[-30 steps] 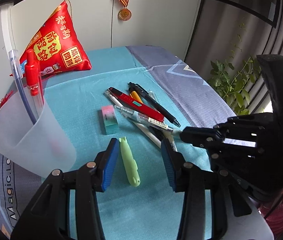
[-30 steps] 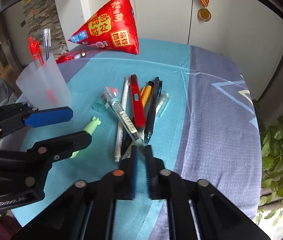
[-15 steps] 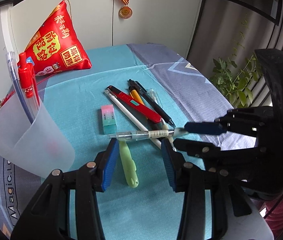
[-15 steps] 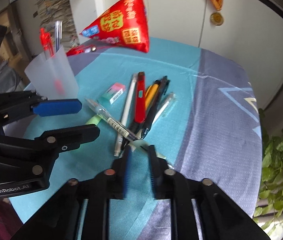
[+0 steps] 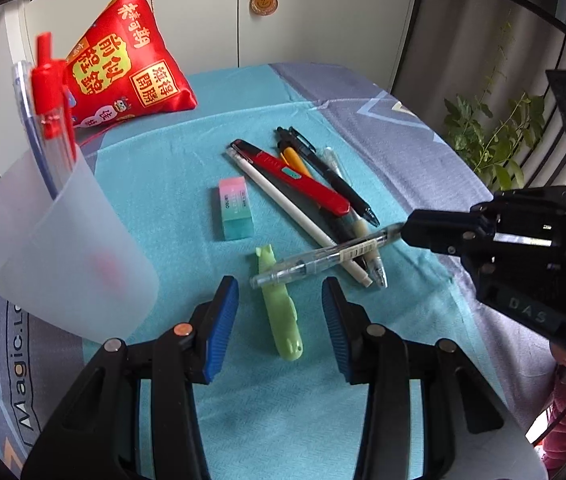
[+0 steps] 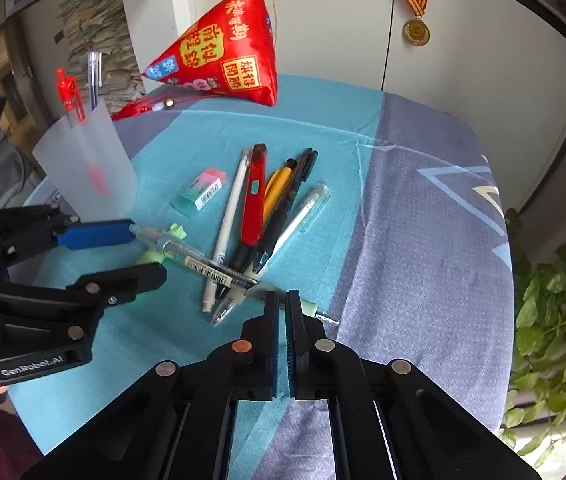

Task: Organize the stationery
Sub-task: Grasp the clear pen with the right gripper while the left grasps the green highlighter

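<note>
The right gripper is clamped on the tip end of a clear pen, its blue pads nearly together with only the pen's pale green grip section between them; the metal tip projects just past the right-hand pad. The pen extends leftward above the table, and its far end lies between the pads of the left gripper. The left gripper stands partly open around that end, its blue pads apart from the barrel on both sides. Directly beneath the pen end, a pale green cutter lies on the teal cloth. A pink-and-green eraser lies just beyond it. To the right sits a loose cluster of stationery: a white pen, a red utility knife, a yellow pen and a black pen, overlapping one another. A frosted plastic cup stands at the left, holding a red pen and a blue pen upright. A red pyramid-shaped pouch rests at the far edge of the table.
</note>
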Demonstrator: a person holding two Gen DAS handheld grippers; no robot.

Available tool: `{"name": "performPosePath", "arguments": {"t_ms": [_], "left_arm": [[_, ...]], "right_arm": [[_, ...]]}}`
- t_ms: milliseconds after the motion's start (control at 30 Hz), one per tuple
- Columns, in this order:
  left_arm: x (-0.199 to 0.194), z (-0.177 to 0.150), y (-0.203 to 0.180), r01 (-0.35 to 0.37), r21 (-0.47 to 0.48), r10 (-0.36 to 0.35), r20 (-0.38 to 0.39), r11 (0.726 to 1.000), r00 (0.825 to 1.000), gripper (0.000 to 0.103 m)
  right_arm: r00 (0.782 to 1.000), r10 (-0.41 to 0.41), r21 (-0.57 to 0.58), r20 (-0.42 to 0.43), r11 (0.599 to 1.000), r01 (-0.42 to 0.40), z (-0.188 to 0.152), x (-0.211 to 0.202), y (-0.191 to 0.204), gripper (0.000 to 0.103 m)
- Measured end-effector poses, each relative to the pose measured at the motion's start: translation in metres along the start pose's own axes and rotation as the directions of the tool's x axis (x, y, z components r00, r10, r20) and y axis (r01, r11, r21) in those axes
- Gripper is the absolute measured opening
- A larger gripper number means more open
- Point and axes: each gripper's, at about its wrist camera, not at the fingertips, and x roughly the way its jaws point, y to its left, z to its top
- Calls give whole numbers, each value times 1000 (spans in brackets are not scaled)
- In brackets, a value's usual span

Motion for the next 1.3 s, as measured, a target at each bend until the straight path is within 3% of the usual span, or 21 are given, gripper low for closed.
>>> {"name": "performPosePath", "arguments": {"t_ms": [133, 233, 300, 333, 367, 400, 533, 700, 833, 1067, 1200, 1300], "left_arm": [[7, -2, -3, -23, 25, 23, -20, 999, 1000, 42], [8, -3, -3, -28, 36, 29, -13, 999, 1000, 40], [8, -3, -2, -19, 37, 19, -10, 999, 1000, 24], [8, -2, -1, -18, 34, 18, -11, 999, 1000, 15], [9, -1, -1, -11, 28, 11, -15, 1000, 1000, 13], [9, 1, 2, 1, 16, -1, -23, 1000, 1000, 13], [11, 6, 6, 23, -23, -24, -38, 999, 999, 11], [8, 4, 4, 20, -18, -21, -46, 1000, 999, 11], [4, 0, 5, 39, -24, -41, -61, 999, 997, 11], [-19, -20, 4, 69, -7, -69, -52, 998, 996, 11], [-30, -31, 4, 82, -7, -83, -49, 997, 995, 11], [-40, -40, 5, 93, -9, -93, -38, 996, 995, 11]], "right_arm": [[1000, 2, -45, 5, 999, -2, 3, 0, 1, 5], [1000, -12, -111, -23, 994, 9, 5, 4, 6, 16], [999, -37, -149, -25, 988, 33, 5, 5, 8, 40], [999, -40, -168, -21, 985, 36, 5, 4, 9, 48], [999, -33, -192, -19, 981, 29, 5, 4, 10, 57], [1000, -23, -212, -22, 977, 18, 5, 5, 12, 58], [999, -8, -269, -45, 963, -4, 10, 12, 18, 58], [997, -19, -317, -77, 949, -6, 17, 13, 31, 13], [993, -31, -313, -116, 950, -7, 11, 9, 39, 12], [977, 85, -50, -197, 994, -96, -17, -14, 25, 12], [966, 81, 103, -243, 993, -58, -47, -30, 19, 12], [962, 85, 144, -260, 988, -49, -63, -42, 22, 12]]}}
